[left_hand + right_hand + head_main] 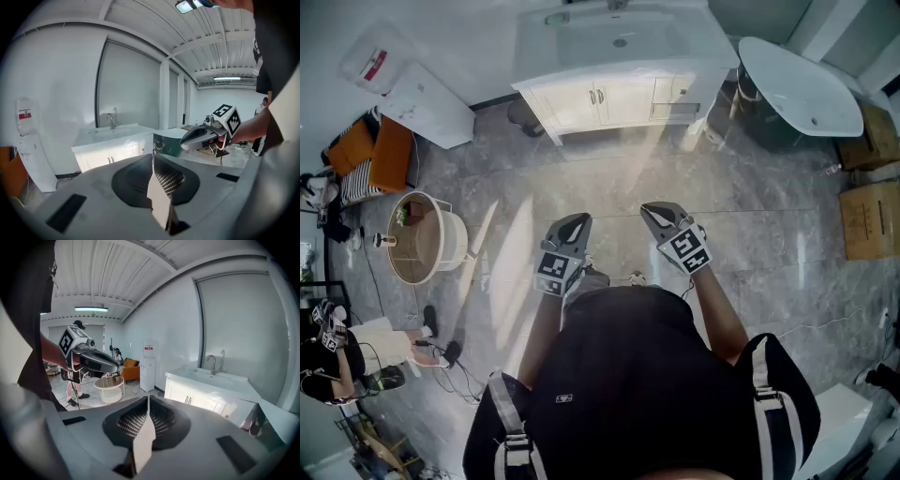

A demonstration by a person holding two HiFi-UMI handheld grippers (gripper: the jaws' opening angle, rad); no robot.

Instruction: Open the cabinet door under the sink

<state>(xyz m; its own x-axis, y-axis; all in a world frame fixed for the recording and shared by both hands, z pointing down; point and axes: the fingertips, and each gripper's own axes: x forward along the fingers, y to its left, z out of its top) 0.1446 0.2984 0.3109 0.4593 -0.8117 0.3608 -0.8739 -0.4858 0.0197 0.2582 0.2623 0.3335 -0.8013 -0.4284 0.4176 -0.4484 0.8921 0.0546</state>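
Note:
The white vanity with its sink [614, 37] stands against the far wall. Its two cabinet doors [597, 97] are closed, with small handles at the middle. Both grippers hang over the grey floor, well short of the cabinet. My left gripper [577, 219] is shut and holds nothing, and so is my right gripper [650, 209]. In the left gripper view the closed doors [111, 158] show beyond the shut jaws, with the right gripper [205, 134] alongside. The right gripper view has the doors [188, 401] to the right and the left gripper [96, 362] at the left.
A white bathtub [797, 89] sits right of the vanity. A water dispenser [417, 94], an orange chair [370, 155] and a round side table [417, 239] stand on the left. Cardboard boxes [872, 216] are on the right. Another person [323, 352] is at the far left.

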